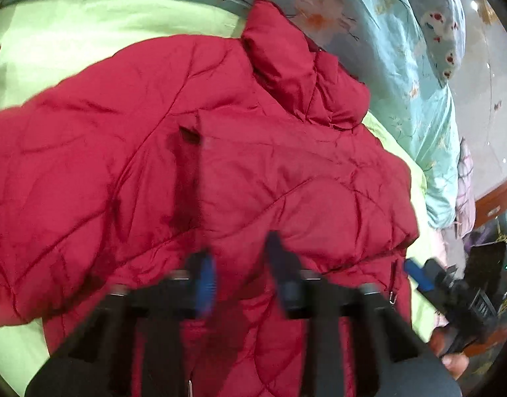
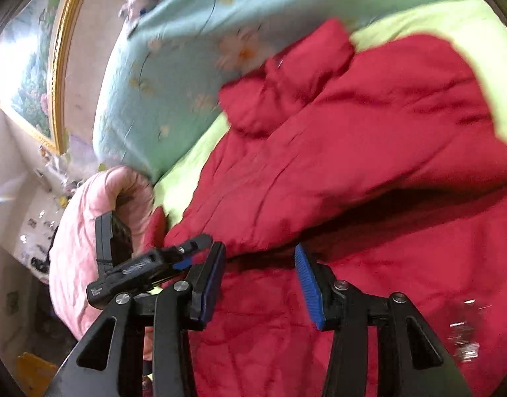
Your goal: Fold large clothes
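— Where do we find the red padded jacket (image 1: 194, 152)?

— Spread over the light green sheet (image 1: 71, 33), its collar (image 1: 286, 56) up against the floral turquoise quilt (image 1: 402, 66) at the far side of the bed. One part is folded over the body, leaving a shadowed crease.

— And our left gripper (image 1: 242, 264)?

— Its blue-padded fingers (image 1: 205, 278) stand somewhat apart, low over the jacket's near portion. The view is blurred, so we cannot tell whether they touch the fabric; nothing sits clamped between them.

— The right gripper (image 2: 260, 271)?

— Its jaws are wide apart, blue pads (image 2: 308, 284) facing each other, with the folded edge of the jacket (image 2: 352, 165) just beyond the tips and red fabric beneath. They hold nothing. A pink quilted bundle (image 2: 78, 225) lies at the bed's left edge in that view.
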Tool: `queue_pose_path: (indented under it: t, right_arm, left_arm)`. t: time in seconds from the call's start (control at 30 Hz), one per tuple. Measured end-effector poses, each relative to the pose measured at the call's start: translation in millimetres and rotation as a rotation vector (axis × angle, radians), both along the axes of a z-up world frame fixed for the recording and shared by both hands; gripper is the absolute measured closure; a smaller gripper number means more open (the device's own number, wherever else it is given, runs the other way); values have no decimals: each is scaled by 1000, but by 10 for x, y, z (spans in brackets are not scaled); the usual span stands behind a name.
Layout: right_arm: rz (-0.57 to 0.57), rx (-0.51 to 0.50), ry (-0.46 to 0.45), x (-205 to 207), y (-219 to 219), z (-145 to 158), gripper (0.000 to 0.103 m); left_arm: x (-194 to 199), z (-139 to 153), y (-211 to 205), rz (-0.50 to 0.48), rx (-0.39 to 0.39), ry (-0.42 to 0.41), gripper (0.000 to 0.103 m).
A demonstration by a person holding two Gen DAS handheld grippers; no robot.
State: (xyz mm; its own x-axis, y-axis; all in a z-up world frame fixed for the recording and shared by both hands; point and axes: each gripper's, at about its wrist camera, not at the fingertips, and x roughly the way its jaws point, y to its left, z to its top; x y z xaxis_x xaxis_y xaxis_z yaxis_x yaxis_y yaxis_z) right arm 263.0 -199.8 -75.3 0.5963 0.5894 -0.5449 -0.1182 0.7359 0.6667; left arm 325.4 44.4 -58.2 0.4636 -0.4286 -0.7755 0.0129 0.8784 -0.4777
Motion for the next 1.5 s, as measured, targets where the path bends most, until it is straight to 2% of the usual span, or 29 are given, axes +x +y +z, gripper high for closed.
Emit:
queue_pose_path:
  t: [0.03, 0.13, 0.2, 0.23, 0.33, 0.4, 0.47, 0.57, 0.67, 0.77, 0.87, 1.07, 1.13, 1.3, 1.37, 1.43, 1.5]
  right_arm:
    - [-21, -17, -10, -12, -83, 38, 57]
    - [-75, -90, -45, -15, -298, 153, 57]
    - [-119, -188, -79, 31, -418, 251, 57]
    - [-133, -233, -93, 61, -441, 282, 57]
    - [-128, -365, -114, 274, -399, 292, 57]
    - [-90, -449, -113, 459, -361, 193, 59]
    - [-93, -531, -77, 615, -334, 63, 61]
    - [-117, -626, -5, 837, -421, -191, 62]
    - [-118, -638, 19, 920, -457, -378, 62]
    - [-121, -683, 8, 947, -406, -425, 60]
    - [-124, -687, 13, 964, -370, -413, 60]
    - [-145, -608, 2, 651, -370, -112, 58]
    - [-132, -578, -14, 505, -345, -38, 58]
    - [-97, -524, -25, 197, -260, 13, 57]
    - [-89, -508, -21, 148, -235, -3, 57]
    - [-76, -488, -16, 76, -200, -14, 57]
    - [-59, -471, -20, -5, -159, -1, 57]
  left_arm:
    - [-22, 56, 3, -4, 22, -22, 91]
    - [-130, 307, 59, 4, 160, -128, 92]
    - [-142, 365, 142, 11, 222, -159, 92]
    - [-116, 321, 166, 5, 244, -144, 92]
    - [-9, 77, 187, -11, 267, -80, 92]
    - [14, -24, 208, -7, 267, -61, 92]
    - [25, -86, 277, 0, 236, -51, 91]
    - [68, -131, 275, -8, 248, -55, 90]
    - [109, -141, 207, -9, 275, -69, 88]
    - [137, -194, 166, 0, 300, -83, 85]
    - [113, -183, 167, 5, 316, -97, 84]
    - [-58, -51, 225, 20, 301, -128, 76]
    - [-152, 7, 246, 39, 320, -136, 65]
    - [-407, 96, 333, 63, 310, -157, 65]
    - [-514, 151, 394, 88, 304, -166, 63]
    - [-638, 217, 505, 133, 299, -181, 56]
    - [-715, 263, 598, 169, 300, -192, 55]
